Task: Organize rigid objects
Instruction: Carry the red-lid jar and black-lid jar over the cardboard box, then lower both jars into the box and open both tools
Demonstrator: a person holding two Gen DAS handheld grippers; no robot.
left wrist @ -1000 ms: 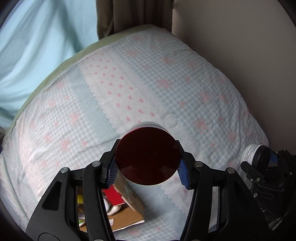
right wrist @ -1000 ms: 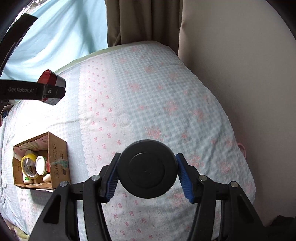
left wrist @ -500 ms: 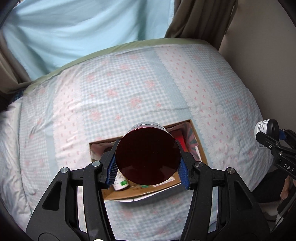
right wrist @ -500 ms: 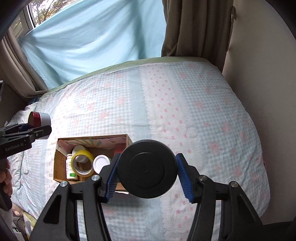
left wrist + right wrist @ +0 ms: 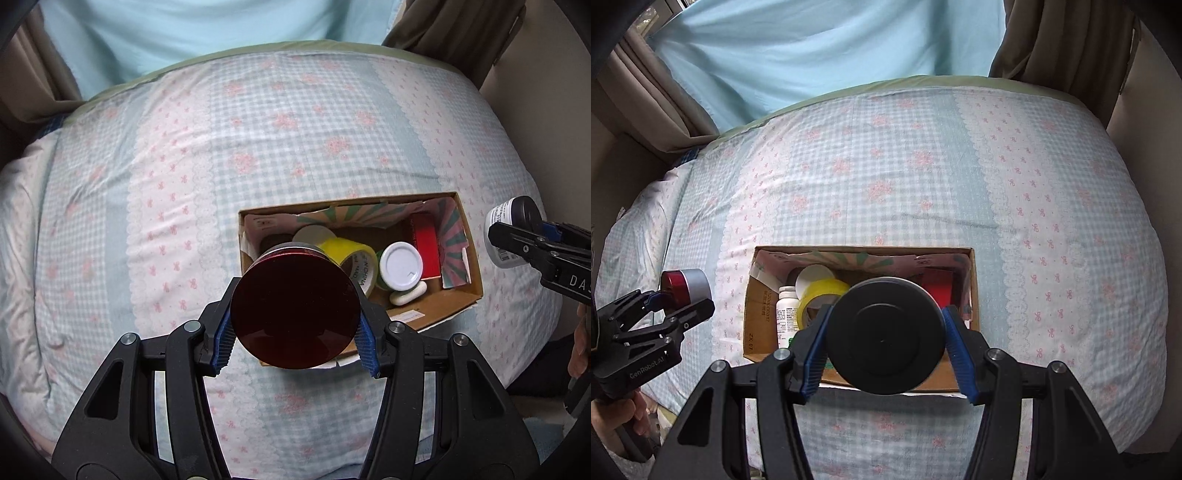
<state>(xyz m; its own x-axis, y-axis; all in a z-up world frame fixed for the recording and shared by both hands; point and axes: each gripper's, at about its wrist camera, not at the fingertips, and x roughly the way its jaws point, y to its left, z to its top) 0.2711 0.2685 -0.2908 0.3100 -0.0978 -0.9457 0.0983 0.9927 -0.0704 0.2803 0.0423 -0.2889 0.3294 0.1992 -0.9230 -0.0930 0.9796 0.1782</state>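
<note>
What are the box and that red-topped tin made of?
The box looks like plain brown cardboard: matte, with raw cut edges, folded flaps and printed marks on its side. The tin, clamped in the left gripper, seems to be metal: its dark red lid is glossy and reflective, and its side looks like dull silver, though coated plastic can't be ruled out.

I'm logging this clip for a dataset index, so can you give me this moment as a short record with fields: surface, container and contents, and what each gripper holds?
surface: bed with checked floral quilt
container: open cardboard box on the quilt
box contents: yellow tape roll, white-lidded jar, white bottle, red box
left gripper: jaws shut on red-lidded tin, held over the box's near left end
right gripper: jaws shut on black-lidded jar, held over the box
</note>
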